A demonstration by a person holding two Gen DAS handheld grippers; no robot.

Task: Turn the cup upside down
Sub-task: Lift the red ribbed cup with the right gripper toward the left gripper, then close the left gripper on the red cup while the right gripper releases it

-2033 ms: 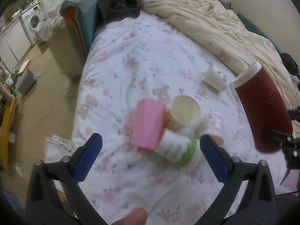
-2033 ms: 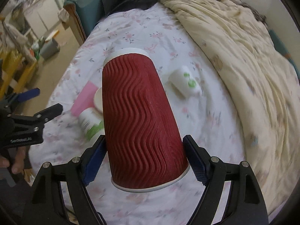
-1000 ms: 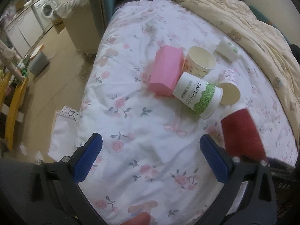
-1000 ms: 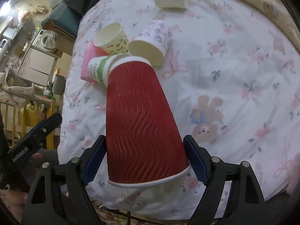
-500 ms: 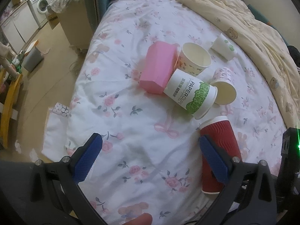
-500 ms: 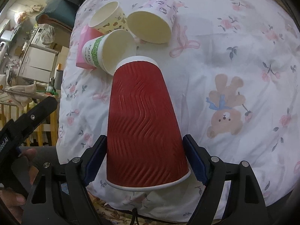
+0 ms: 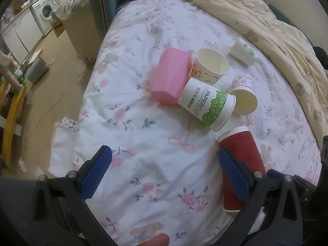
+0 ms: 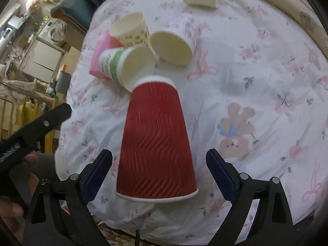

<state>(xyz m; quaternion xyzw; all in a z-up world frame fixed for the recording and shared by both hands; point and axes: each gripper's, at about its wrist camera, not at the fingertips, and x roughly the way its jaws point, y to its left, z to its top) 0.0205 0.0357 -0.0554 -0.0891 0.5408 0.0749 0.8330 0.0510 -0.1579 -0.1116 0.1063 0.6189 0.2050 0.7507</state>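
Observation:
A red ribbed paper cup lies on the floral bedsheet with one white-rimmed end toward the camera. My right gripper is open, with a gap between each blue pad and the cup. In the left wrist view the red cup lies at the lower right behind my left gripper's right finger. My left gripper is open and empty over the sheet.
A pink box, a white-and-green paper cup on its side, an upright yellowish cup, a purple-patterned cup and a small white cup lie beyond the red cup. A cream duvet covers the bed's right side. The floor drops off at left.
My right gripper carried the red cup down onto the sheet, then its jaws opened and let it go. The left gripper stayed open and shifted little.

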